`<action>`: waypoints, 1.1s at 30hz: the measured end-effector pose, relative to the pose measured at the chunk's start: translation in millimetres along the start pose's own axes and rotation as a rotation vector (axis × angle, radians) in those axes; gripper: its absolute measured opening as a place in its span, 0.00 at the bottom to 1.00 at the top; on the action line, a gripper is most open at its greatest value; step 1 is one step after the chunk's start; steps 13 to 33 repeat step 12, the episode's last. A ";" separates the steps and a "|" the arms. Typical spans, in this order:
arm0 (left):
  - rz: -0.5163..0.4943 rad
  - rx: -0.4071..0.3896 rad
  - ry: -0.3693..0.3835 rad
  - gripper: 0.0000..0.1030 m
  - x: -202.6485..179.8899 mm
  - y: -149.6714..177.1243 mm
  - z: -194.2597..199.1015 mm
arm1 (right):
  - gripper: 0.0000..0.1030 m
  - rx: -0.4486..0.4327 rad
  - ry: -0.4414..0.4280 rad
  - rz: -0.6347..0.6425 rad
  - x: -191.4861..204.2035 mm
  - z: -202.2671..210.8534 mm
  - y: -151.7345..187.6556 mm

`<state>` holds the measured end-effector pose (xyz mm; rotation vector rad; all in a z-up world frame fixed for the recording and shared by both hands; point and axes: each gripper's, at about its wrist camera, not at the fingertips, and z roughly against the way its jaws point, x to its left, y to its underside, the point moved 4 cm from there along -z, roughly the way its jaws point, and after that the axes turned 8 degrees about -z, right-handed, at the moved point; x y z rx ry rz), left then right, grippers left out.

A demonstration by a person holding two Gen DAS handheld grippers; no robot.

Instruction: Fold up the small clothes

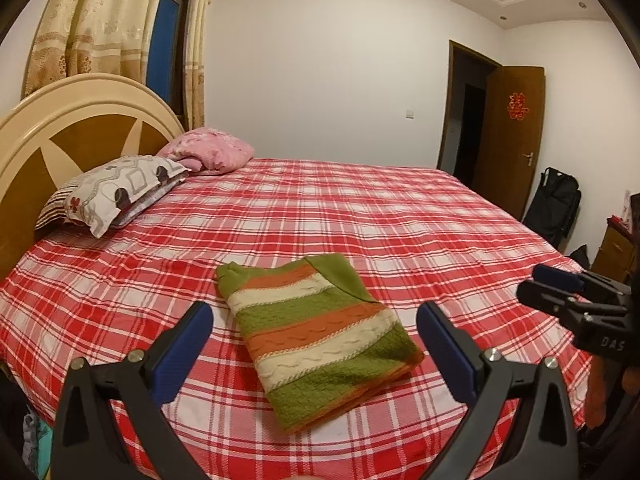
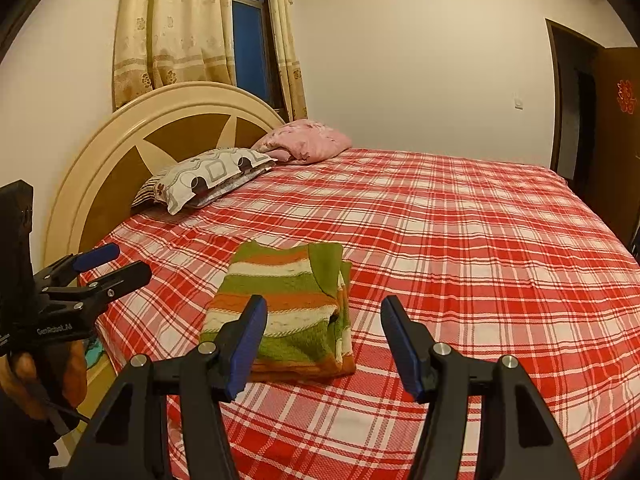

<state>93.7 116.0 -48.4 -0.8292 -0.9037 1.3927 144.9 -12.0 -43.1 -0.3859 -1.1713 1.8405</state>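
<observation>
Bedroom with a red plaid bed

Patterned pillow [image 1: 116, 190] and pink pillow [image 1: 212, 152] lie far left by the headboard [image 1: 60, 120]; brown door [image 1: 514, 132] stands right.

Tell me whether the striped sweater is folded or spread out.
Folded: the striped sweater lies as a compact rectangle on the bed, layered edges showing.

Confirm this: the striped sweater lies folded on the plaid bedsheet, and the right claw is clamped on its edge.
Not quite. The striped sweater does lie folded on the plaid bedsheet, but the right claw is open and holds nothing; its fingers hover apart above the bed. The right wrist view shows this.
</observation>
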 end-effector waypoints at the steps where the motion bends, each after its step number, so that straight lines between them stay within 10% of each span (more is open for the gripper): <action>1: -0.003 -0.001 -0.006 1.00 0.3 -0.3 0.3 | 0.59 -0.001 -0.001 0.002 0.5 0.5 -0.2; 33: -0.013 -0.023 -0.011 1.00 2.5 -1.1 3.2 | 0.59 -0.018 -0.014 0.026 6.8 5.4 -0.5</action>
